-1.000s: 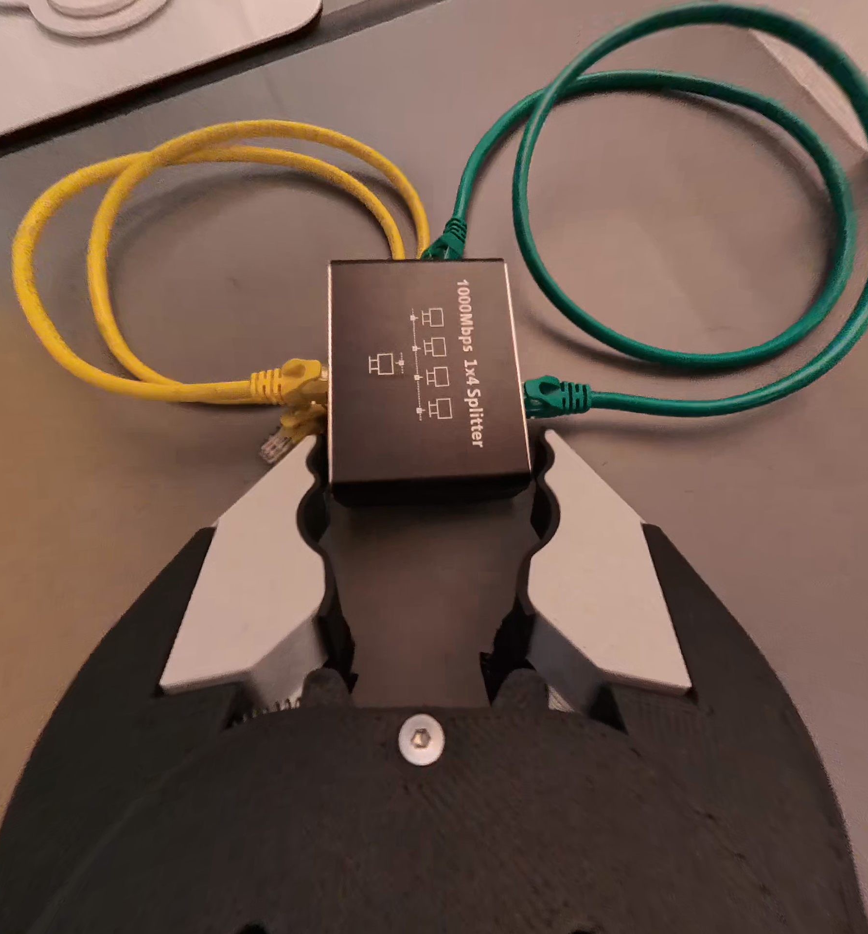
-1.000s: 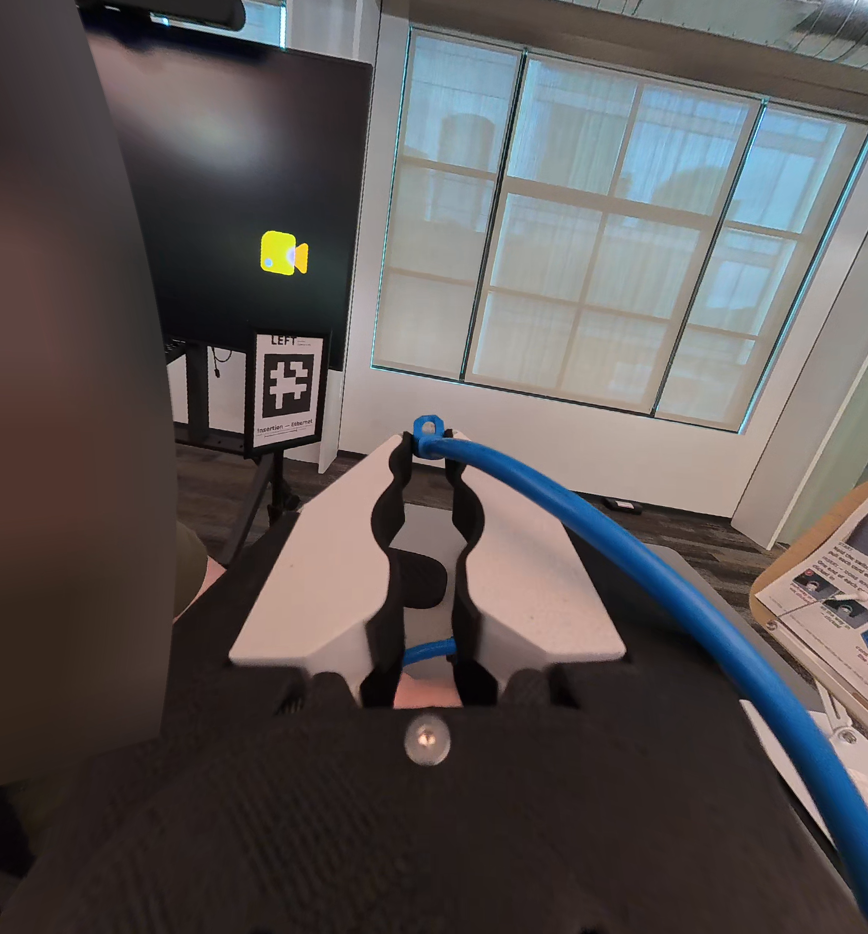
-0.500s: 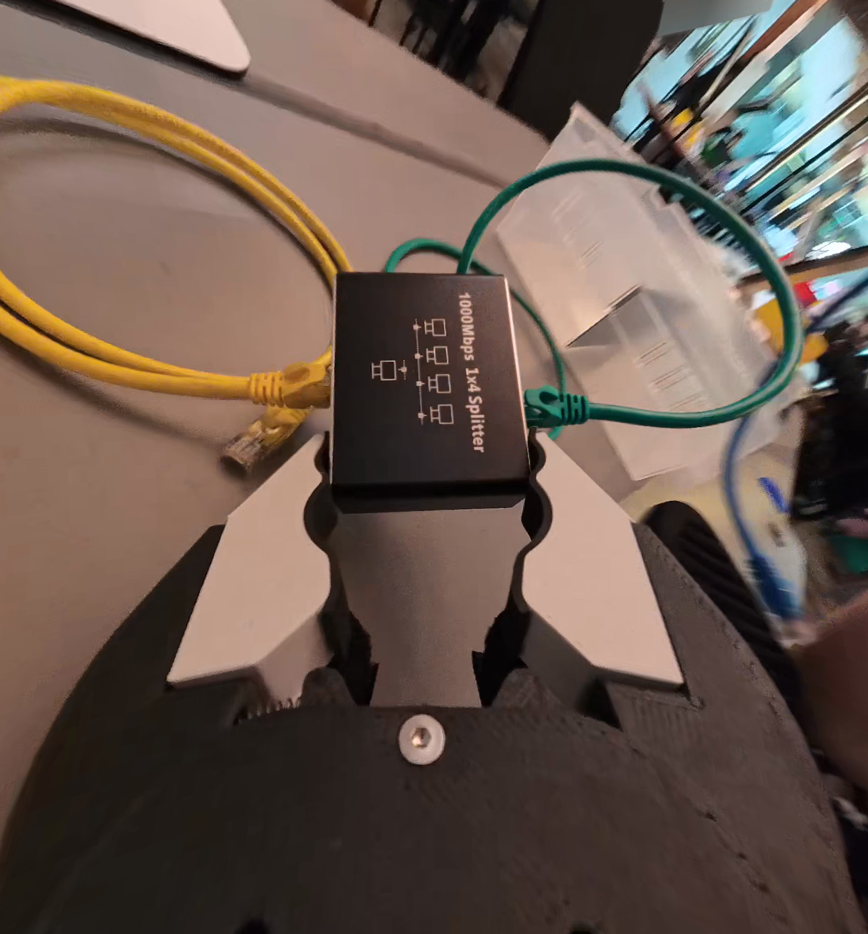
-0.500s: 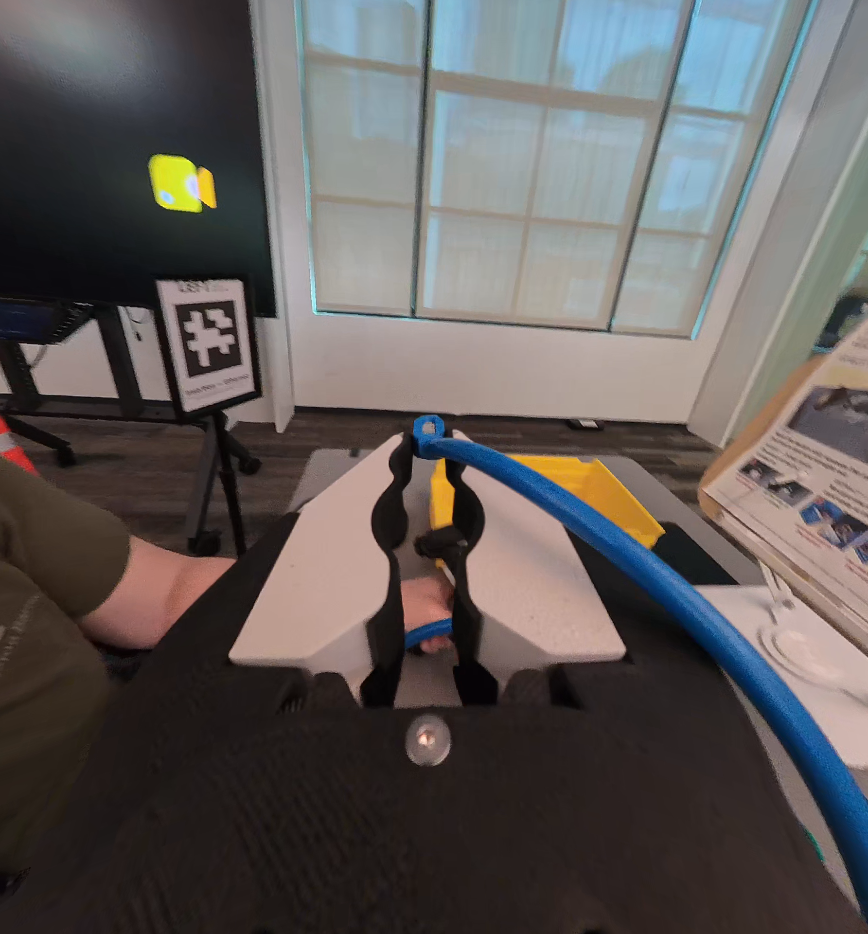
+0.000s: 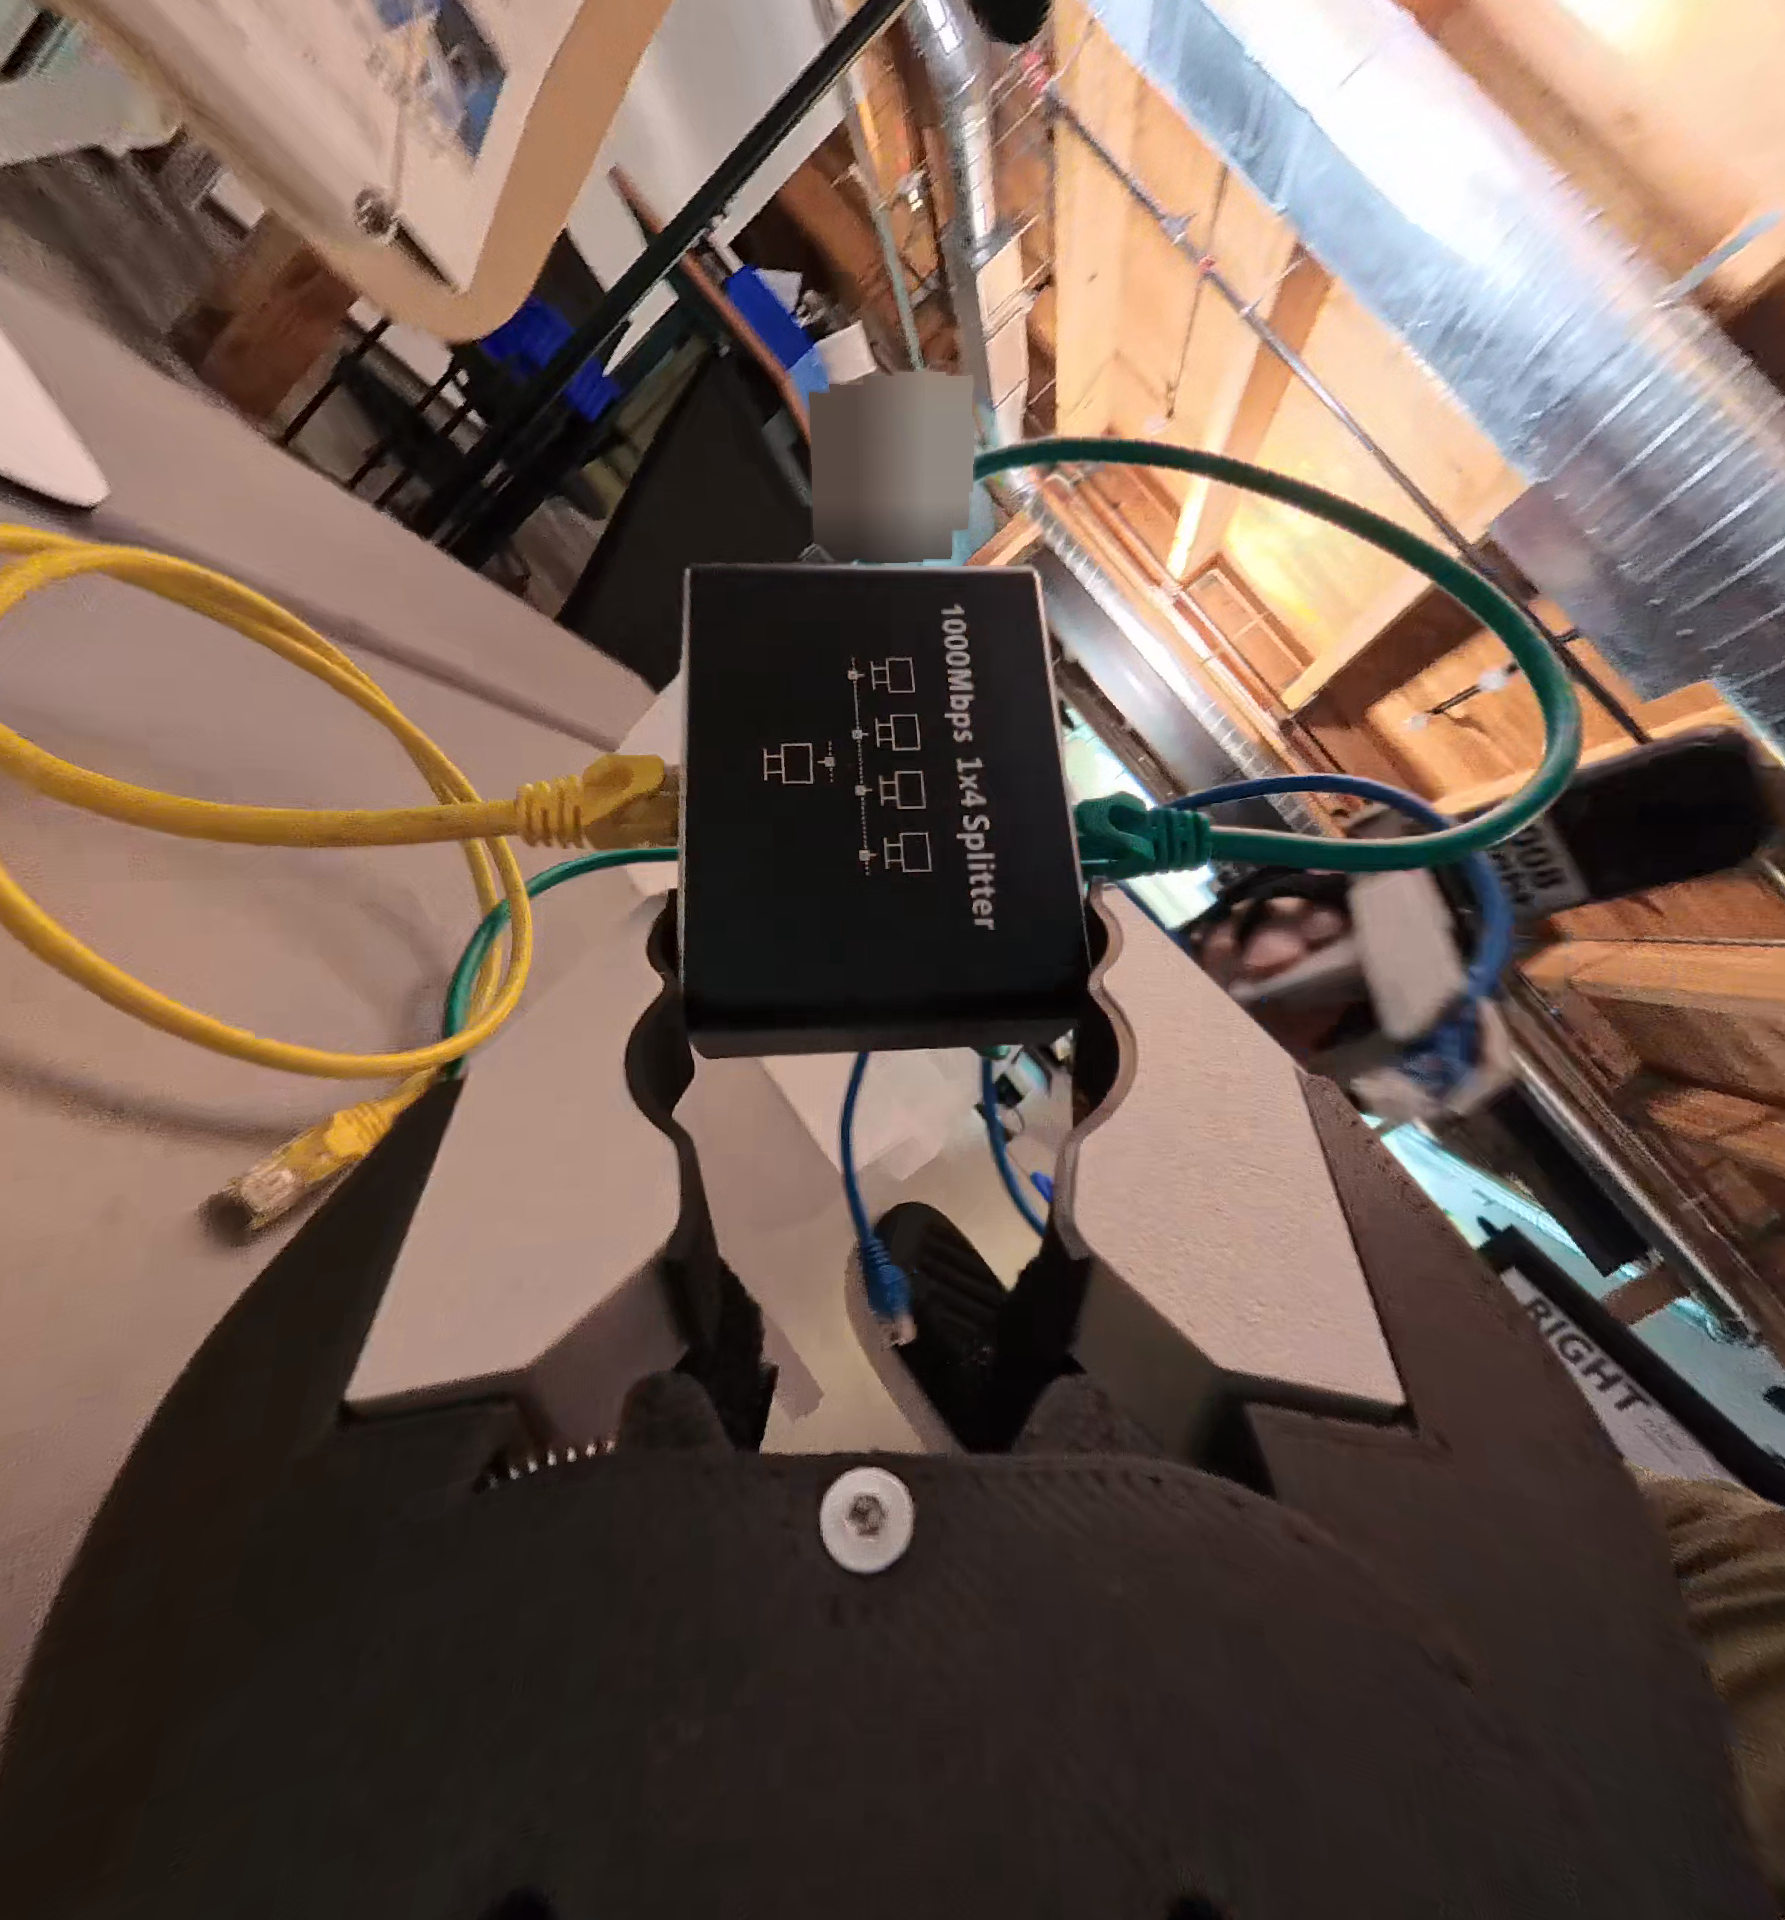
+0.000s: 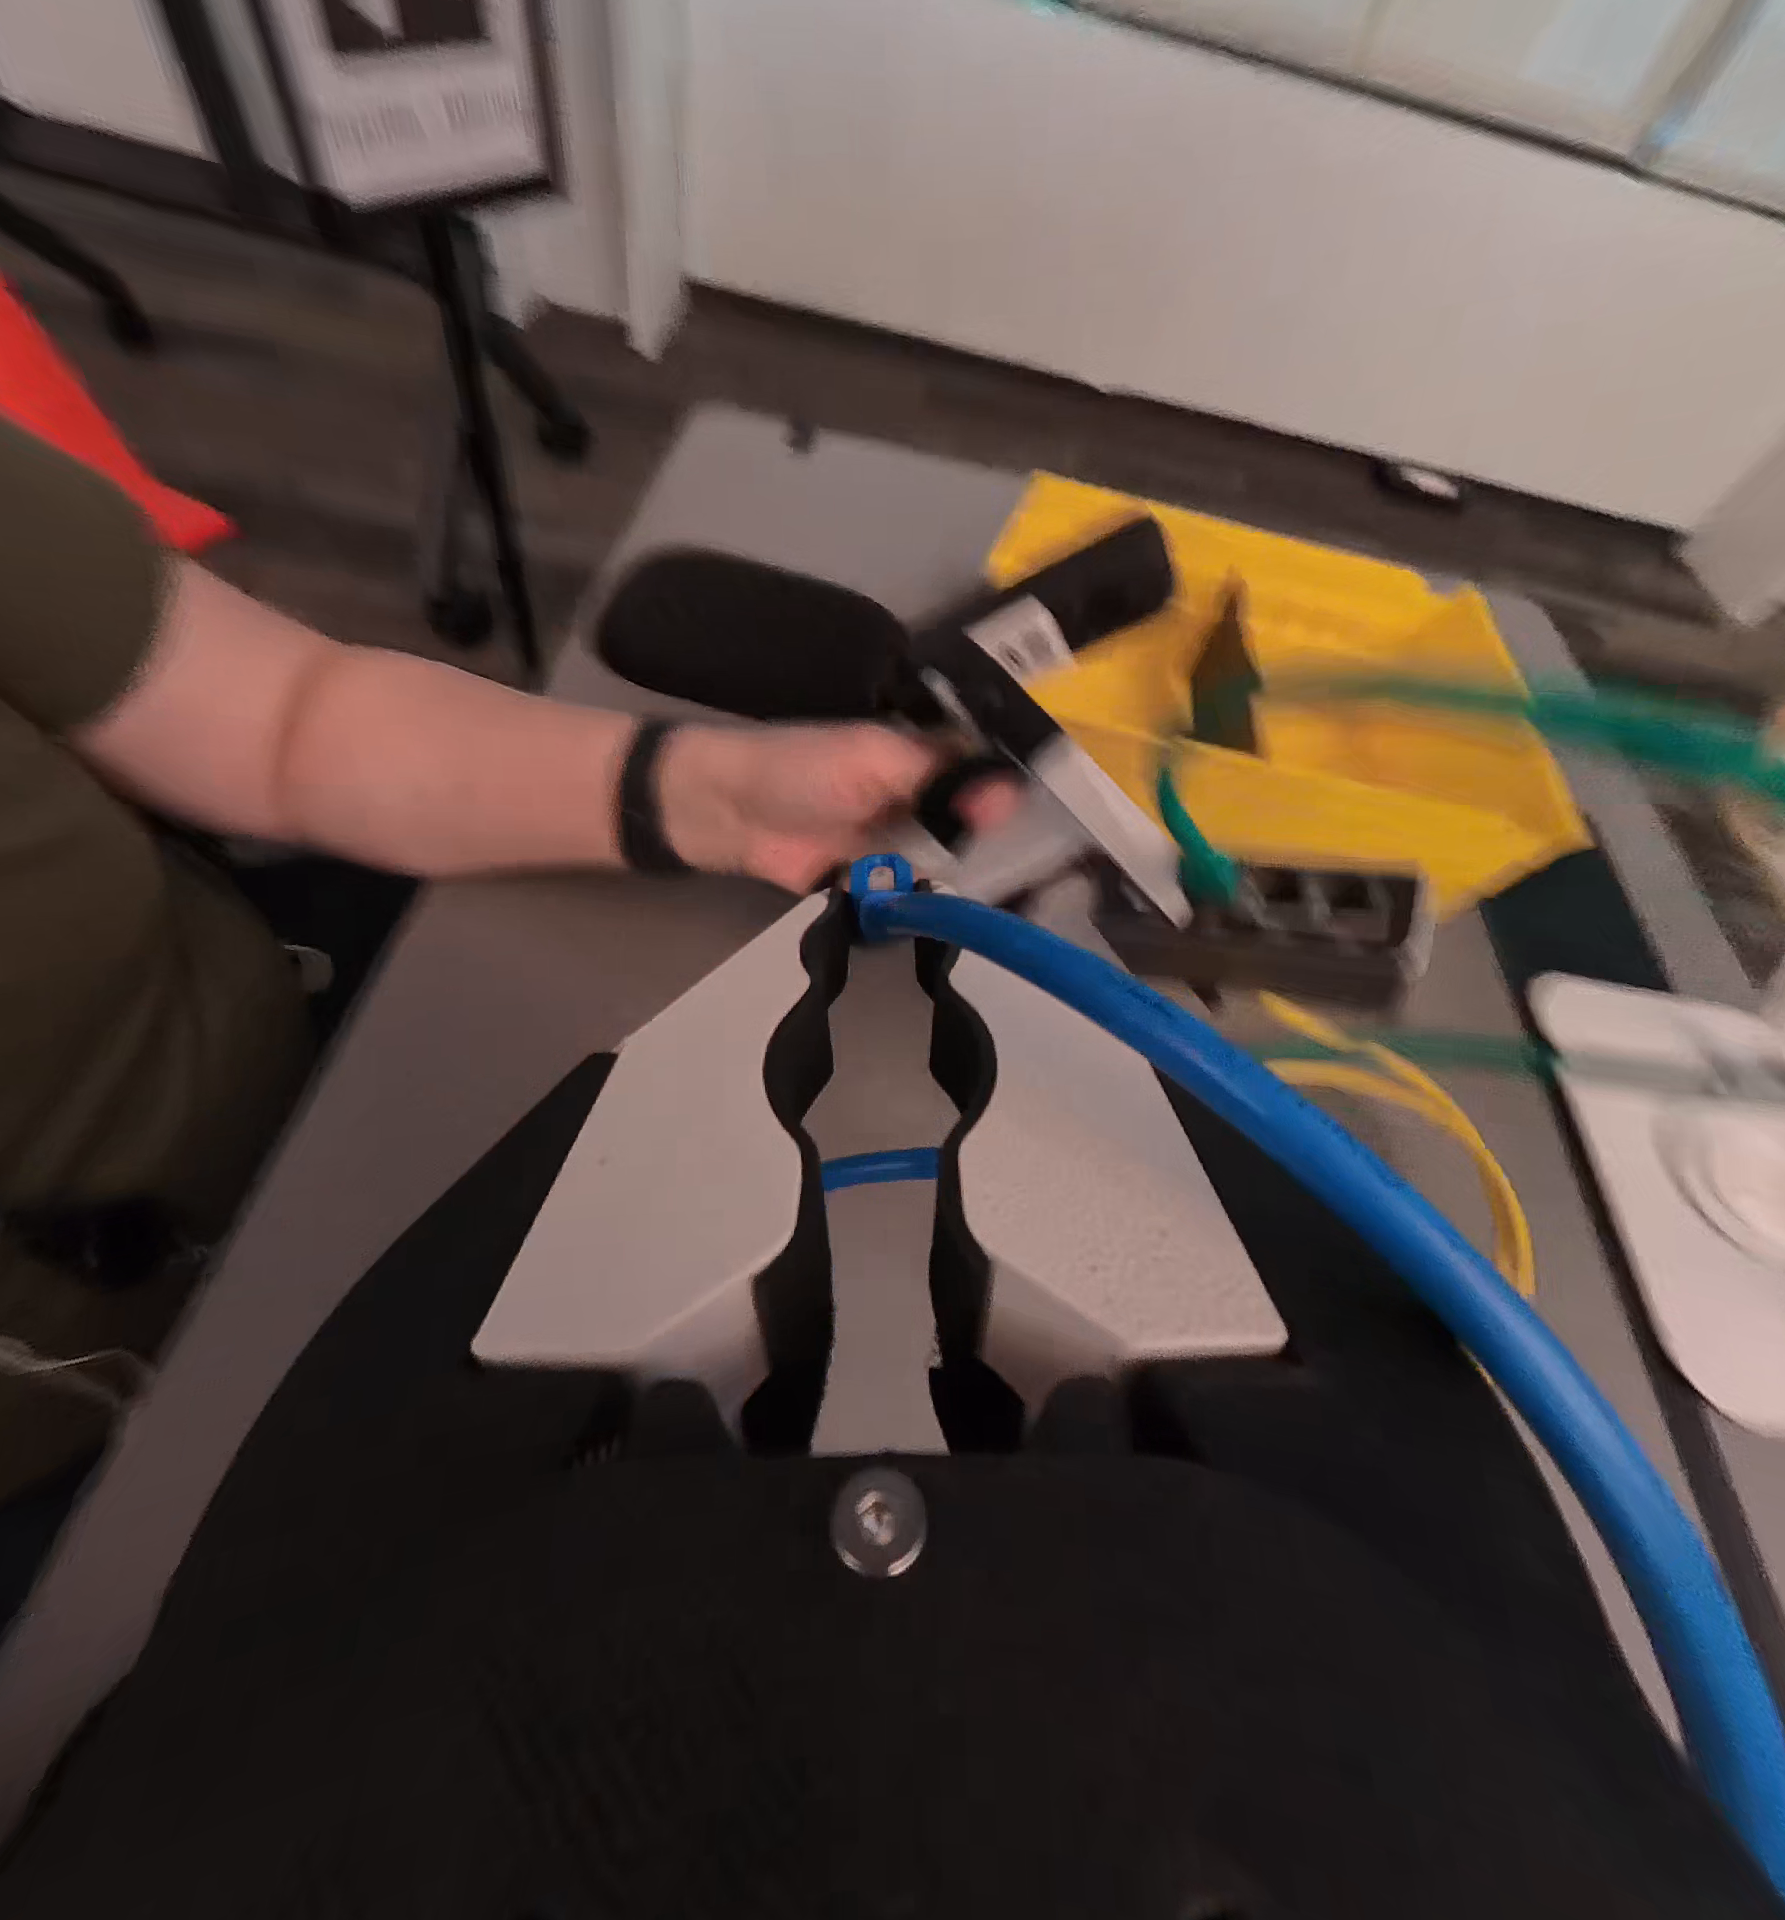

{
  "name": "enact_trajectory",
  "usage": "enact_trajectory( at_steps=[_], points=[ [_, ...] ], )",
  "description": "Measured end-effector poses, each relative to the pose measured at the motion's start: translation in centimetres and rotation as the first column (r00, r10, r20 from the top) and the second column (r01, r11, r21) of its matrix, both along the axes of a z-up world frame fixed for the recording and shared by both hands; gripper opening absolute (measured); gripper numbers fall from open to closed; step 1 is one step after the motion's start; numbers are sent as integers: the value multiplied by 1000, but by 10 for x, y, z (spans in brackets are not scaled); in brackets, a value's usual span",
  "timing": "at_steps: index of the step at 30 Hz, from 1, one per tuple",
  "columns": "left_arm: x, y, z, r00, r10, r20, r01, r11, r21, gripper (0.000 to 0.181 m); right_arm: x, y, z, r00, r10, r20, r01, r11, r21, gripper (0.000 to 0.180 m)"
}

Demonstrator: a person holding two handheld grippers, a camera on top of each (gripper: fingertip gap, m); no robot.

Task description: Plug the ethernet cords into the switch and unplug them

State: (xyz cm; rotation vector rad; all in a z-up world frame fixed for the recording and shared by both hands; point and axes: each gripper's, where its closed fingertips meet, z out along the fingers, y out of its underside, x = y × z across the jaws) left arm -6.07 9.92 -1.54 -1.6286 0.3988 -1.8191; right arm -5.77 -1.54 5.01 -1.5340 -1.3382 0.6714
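**Switch lifted and tilted, blue cord waiting for a free port**

On the far left, the yellow cord is lying in loops on the grey table. One of its plugs is sitting in the left side of the switch, and its other end is lying loose on the table, just beside the left finger.

In the middle, the left gripper is pinching the black switch by its near end, one finger pressing on each side. The switch is being held up from the table and tilted, probably to turn its ports toward the other hand.

On the right side of the switch, the green cord is plugged in, and it is arching up and around behind the box.

In the right wrist view, the right gripper is squeezing the blue cord at its tips, just behind the plug, so that the plug is pointing forward. The open ports of the switch are facing this gripper, near but not touching. A yellow bin is standing behind the switch.

I judge that inserting the blue plug is the step in hand.
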Motion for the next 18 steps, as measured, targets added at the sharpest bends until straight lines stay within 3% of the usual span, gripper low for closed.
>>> enact_trajectory(
  at_steps=[2,6,9,13,18],
  points=[
    [-3,-6,11,1000,-7,26,6,999,32,73,6,23,-4,994,-109,7,109,994,33,11],
    [-4,-16,23,1000,-4,25,1,995,100,73,12,59,18,947,-266,-183,288,951,109,11],
    [-3,-20,26,1000,19,-7,-17,989,148,73,17,73,22,915,-326,-239,375,906,199,12],
    [0,-25,27,997,45,-56,-33,977,209,73,14,79,19,912,-347,-217,405,839,363,11],
    [1,-24,24,989,94,-115,-60,961,270,73,14,82,13,914,-374,-159,404,793,456,11]
  ],
)
